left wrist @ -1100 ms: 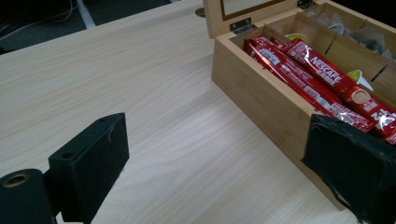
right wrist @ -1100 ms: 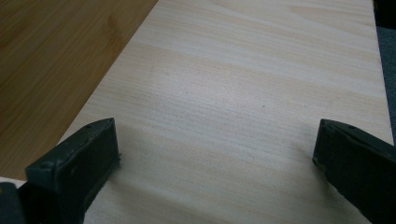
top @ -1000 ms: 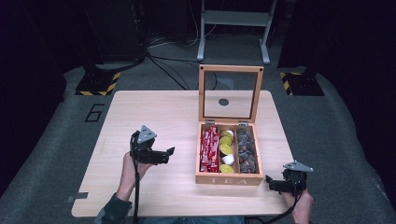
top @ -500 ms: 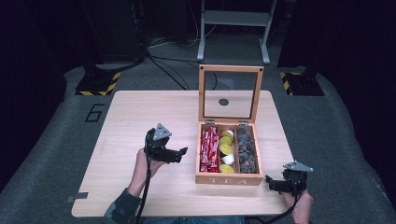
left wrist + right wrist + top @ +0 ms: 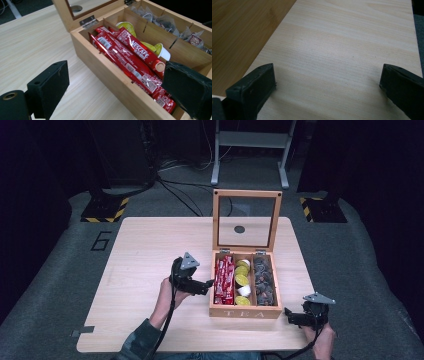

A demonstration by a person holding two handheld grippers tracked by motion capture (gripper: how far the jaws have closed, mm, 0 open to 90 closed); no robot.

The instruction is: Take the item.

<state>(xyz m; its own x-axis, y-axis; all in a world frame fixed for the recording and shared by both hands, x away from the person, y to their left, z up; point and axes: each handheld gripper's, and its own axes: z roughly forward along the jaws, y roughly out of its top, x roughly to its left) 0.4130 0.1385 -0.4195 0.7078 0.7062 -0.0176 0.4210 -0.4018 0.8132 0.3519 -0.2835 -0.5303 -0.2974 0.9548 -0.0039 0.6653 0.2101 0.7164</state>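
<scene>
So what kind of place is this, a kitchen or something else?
Not a kitchen; it looks like a lab or recording studio. A lone wooden table stands on grey floor covering with black surroundings, cables run across the floor, yellow-and-black hazard-striped bases flank it, and a metal stand rises behind the open tea box.

A lab or studio: black curtains, floor cables (image 5: pixel 180 190), hazard-taped stand feet (image 5: pixel 106 209), a numbered mat.
</scene>
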